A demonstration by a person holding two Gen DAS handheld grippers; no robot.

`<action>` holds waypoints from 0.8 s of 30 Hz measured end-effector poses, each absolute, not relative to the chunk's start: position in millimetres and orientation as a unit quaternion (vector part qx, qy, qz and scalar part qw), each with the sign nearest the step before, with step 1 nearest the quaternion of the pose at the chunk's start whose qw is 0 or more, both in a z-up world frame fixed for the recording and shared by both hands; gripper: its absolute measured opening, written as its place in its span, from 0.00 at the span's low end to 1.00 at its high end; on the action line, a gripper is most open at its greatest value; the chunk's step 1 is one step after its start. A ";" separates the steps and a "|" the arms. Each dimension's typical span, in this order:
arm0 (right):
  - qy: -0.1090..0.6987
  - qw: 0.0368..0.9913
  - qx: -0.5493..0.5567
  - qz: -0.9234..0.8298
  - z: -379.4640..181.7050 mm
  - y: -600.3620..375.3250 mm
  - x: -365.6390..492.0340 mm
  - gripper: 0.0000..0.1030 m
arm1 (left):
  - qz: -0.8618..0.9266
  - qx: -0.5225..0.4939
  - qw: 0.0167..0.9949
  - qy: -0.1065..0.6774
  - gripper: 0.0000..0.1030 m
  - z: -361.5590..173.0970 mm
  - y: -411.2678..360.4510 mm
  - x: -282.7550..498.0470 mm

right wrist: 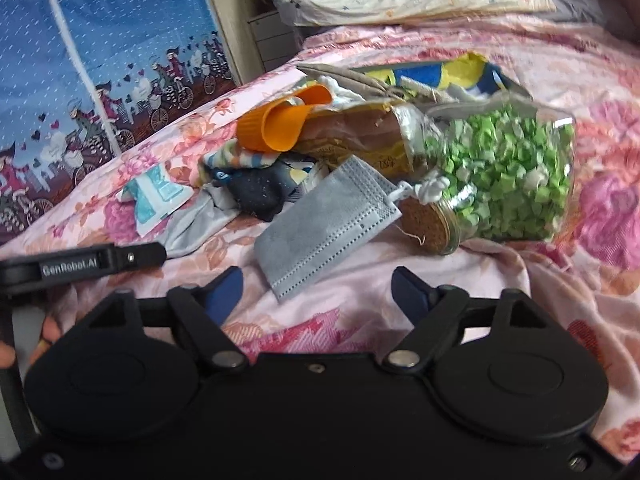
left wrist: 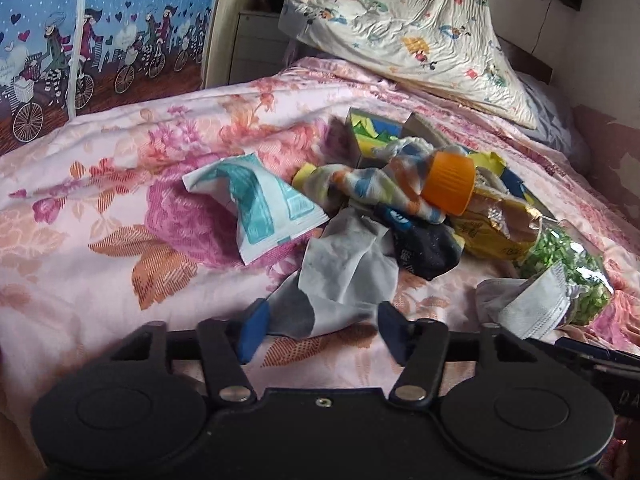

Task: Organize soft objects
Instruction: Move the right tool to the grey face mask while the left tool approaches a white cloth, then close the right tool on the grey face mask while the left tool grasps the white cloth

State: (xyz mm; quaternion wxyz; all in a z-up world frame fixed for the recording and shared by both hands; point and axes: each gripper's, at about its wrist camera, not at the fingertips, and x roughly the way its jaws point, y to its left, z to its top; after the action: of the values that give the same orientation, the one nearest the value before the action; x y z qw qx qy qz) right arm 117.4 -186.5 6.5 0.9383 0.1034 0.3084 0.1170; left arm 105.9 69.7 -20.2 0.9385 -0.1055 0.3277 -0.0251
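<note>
Bed (left wrist: 100,184), 1 heap: grey sock (left wrist: 340,272), grey mask (right wrist: 320,228), sachet (left wrist: 256,204), jar (right wrist: 504,176). Left claw (left wrist: 318,332) apart, straddling sock end, pads not pressing; right claw (right wrist: 316,292) apart just short of mask. Step, as judged: first pick; next, close on each.

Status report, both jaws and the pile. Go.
Left gripper jaws open around the grey cloth, no pinch yet. Right gripper jaws open, grey face mask just ahead. Jar crowds the mask.

Black tongs (left wrist: 318,326) w/ blue pads (right wrist: 224,290), silver screws.
</note>
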 end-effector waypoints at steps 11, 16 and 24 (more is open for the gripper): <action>0.327 0.924 0.149 0.130 -0.6 -186.8 143.3 0.57 | -0.026 -0.092 0.942 0.323 0.14 -23.6 62.7 107.0; 0.323 0.922 0.162 0.139 -4.4 -187.1 143.0 0.50 | -0.012 -0.070 0.950 0.304 0.05 -21.0 56.9 101.3; 0.320 0.924 0.160 0.136 -6.5 -188.3 138.4 0.28 | -0.021 -0.044 0.959 0.279 0.02 -17.9 48.9 91.7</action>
State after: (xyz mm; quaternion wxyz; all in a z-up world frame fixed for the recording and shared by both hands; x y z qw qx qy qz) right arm 138.4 -188.3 -6.5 0.9240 0.1597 0.3200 0.1356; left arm 91.7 48.8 -17.9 0.9590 -0.0439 0.2791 -0.0207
